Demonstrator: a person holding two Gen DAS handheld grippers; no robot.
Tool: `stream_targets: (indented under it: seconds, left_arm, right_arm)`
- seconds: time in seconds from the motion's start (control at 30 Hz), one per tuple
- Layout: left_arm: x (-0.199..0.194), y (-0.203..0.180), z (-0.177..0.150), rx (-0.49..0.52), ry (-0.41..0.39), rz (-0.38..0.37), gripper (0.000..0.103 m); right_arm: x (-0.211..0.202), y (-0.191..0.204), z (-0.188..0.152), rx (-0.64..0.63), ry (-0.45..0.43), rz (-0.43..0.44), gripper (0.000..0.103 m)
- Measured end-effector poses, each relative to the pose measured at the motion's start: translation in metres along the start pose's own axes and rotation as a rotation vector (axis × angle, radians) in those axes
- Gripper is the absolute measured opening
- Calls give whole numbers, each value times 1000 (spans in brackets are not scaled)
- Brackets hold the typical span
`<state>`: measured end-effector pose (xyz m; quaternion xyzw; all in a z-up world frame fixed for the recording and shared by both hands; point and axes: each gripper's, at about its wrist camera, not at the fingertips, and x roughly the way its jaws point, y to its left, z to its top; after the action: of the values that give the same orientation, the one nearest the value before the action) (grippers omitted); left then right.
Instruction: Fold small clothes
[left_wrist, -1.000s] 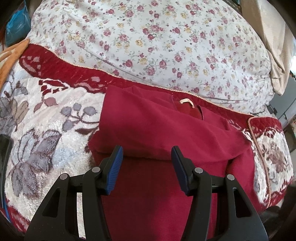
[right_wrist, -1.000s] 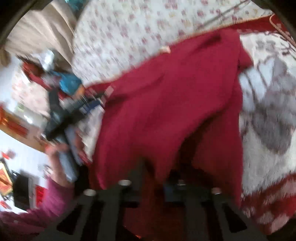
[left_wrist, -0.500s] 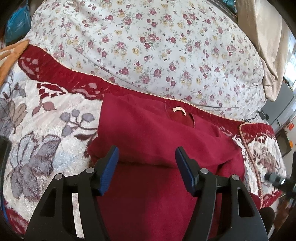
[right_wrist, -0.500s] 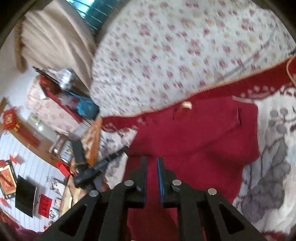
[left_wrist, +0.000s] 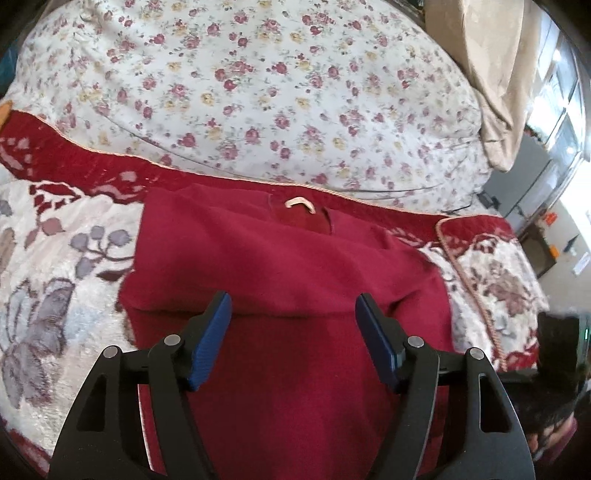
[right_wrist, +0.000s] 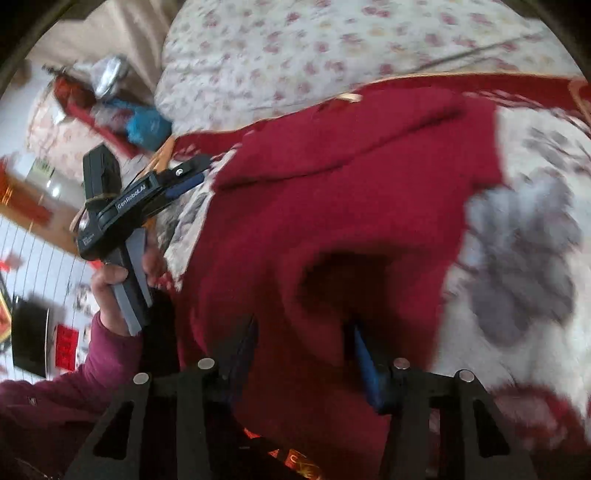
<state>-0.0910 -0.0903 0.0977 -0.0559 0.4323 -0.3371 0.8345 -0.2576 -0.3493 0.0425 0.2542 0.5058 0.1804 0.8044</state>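
Note:
A dark red garment (left_wrist: 295, 266) lies on the bed, its collar and cream neck label (left_wrist: 299, 203) at the far end, the upper part folded down in a crease across the middle. My left gripper (left_wrist: 291, 306) hovers over that crease, jaws opening, and the cloth lies below the blue pads rather than between them. In the blurred right wrist view my right gripper (right_wrist: 303, 332) is low over the garment (right_wrist: 369, 184), jaws opening. A raised bulge of red cloth sits between its fingers, and the pads do not press on it. There the left gripper (right_wrist: 184, 177) shows in a person's hand.
The garment rests on a plush white and red flowered blanket (left_wrist: 55, 277). A bulky quilt with a small rose print (left_wrist: 258, 92) rises behind it. A beige cloth (left_wrist: 480, 55) hangs at the far right. The person's maroon sleeve (right_wrist: 55, 398) is at the lower left.
The left jaws have spread wider and the view has tilted slightly. The right gripper, shut before, has opened and dropped close over the garment, with red cloth now between its fingers.

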Motion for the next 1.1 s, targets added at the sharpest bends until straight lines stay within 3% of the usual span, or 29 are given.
stream_targets:
  seconds: [0.17,0.33,0.47,0.53,0.6,0.73,0.87,0.93,1.03,1.1]
  left_arm:
    - [-3,5,3,-10,-16,-8,70]
    - [1,11,3,-27,4,-15,70]
    - [1,16,7,-49,3,-36,70]
    - [-2,20,9,-57,-15,-21,70]
    - [-6,26,10,-70,-29,-12,70]
    - [-11,36,10,-91,-28,-16,70]
    - [0,29,7,-80,33,-54,75]
    - [12,17,-1,-19,98,-9,75]
    - [38,2,-14,91,191,148,75]
    - [49,3,-19,74,220,172,75]
  right_arm:
    - [16,20,75,23,-112,105,52]
    - [88,-7,135,152,-20,109,54]
    - [104,-25,147,310,-48,293,56]
    - [102,-21,156,336,-77,412,76]
    - [103,-14,164,344,-99,468,79]
    - [109,-5,176,339,-66,402,79]
    - [76,6,162,255,-71,355,79]
    - [57,9,153,194,-63,298,79]
    - [25,-1,127,123,-61,183,79]
    - [6,-14,113,127,-92,138,79]
